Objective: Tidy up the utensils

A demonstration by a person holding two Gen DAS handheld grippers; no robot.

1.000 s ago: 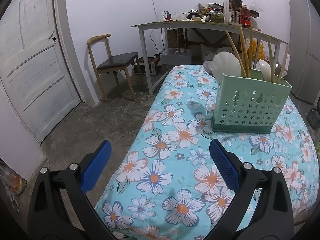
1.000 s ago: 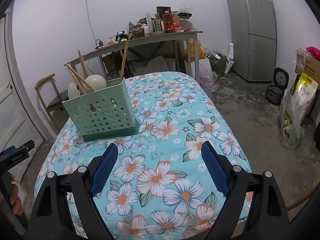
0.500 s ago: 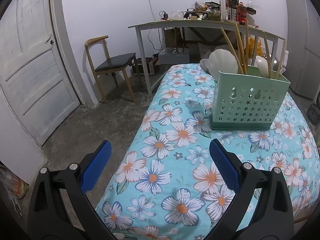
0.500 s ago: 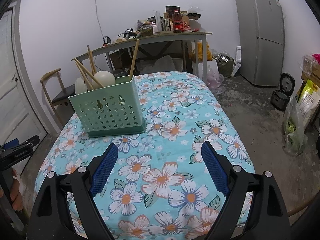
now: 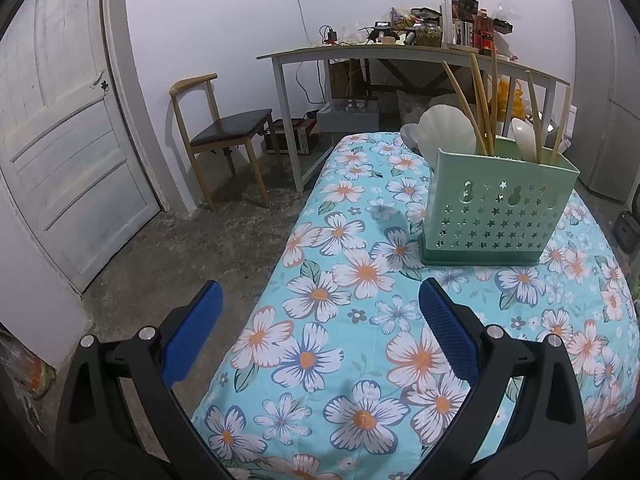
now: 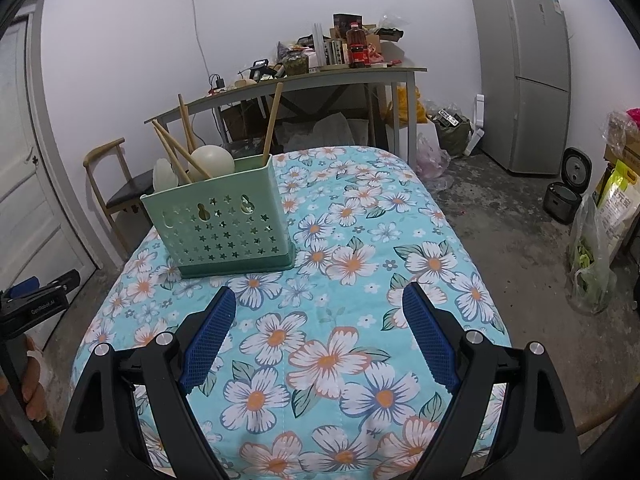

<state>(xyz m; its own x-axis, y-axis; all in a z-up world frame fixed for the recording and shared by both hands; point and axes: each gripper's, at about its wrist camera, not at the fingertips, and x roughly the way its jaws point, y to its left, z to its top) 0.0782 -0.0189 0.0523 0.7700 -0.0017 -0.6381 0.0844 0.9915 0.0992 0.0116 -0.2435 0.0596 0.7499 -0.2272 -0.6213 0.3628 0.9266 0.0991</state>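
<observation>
A mint-green perforated utensil holder (image 5: 496, 208) stands upright on the floral tablecloth (image 5: 340, 320); it also shows in the right wrist view (image 6: 220, 224). Wooden chopsticks (image 5: 480, 100) and white spoons (image 5: 444, 132) stand inside it, as the chopsticks (image 6: 176, 148) and a white spoon (image 6: 212, 160) do in the right wrist view. My left gripper (image 5: 320, 320) is open and empty, well short of the holder, over the table's near left part. My right gripper (image 6: 320, 320) is open and empty over the cloth, in front and right of the holder.
A wooden chair (image 5: 224, 136) and a white door (image 5: 60, 140) are to the left. A cluttered grey desk (image 6: 320, 80) stands behind the table. A fridge (image 6: 524, 68), a rice cooker (image 6: 568, 192) and bags (image 6: 600, 240) are to the right.
Both grippers have drawn back and risen a little, so the holder looks farther away. Both stay open and empty. The holder has not moved.
</observation>
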